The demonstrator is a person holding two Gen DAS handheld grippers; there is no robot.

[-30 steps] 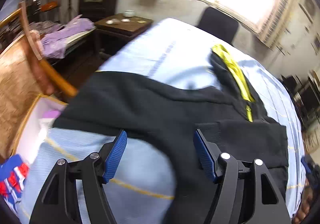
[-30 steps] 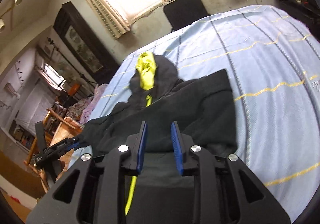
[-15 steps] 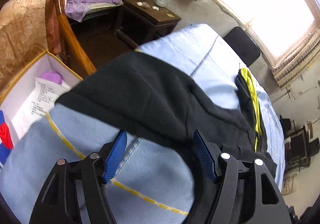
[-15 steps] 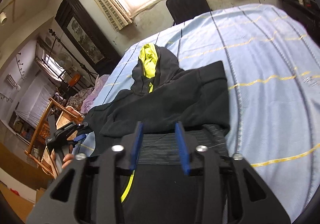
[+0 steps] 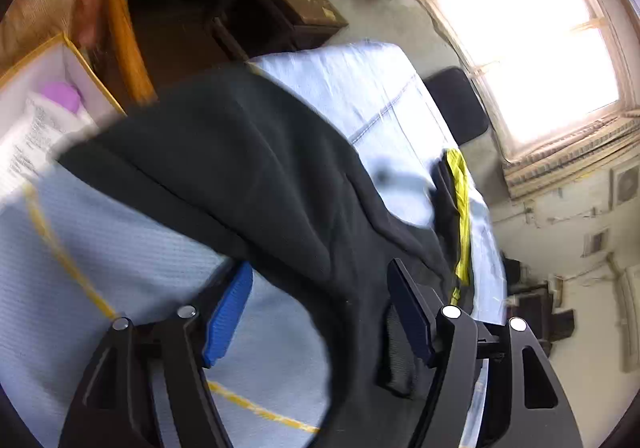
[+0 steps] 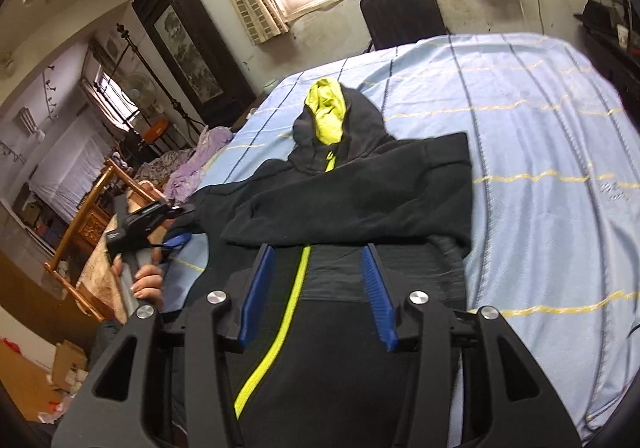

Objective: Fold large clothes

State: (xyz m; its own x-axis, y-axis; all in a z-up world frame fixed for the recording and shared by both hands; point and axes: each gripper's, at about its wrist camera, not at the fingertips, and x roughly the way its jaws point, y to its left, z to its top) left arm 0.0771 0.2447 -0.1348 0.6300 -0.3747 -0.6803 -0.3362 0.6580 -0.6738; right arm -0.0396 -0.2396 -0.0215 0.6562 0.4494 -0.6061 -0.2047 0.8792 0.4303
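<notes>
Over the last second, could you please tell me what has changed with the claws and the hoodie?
The right claw has opened wider above the hoodie hem, holding nothing. The left claw has swung left and closer to the near sleeve, open throughout. Unchanged: the hoodie lies on the blue sheet, one sleeve folded across its chest, hood toward the window.

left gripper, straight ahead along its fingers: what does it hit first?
Most likely the black hoodie: its left sleeve lies directly between the open fingers of the left gripper, draped over the blue bedsheet. The frame is motion-blurred, so depth is uncertain.
</notes>
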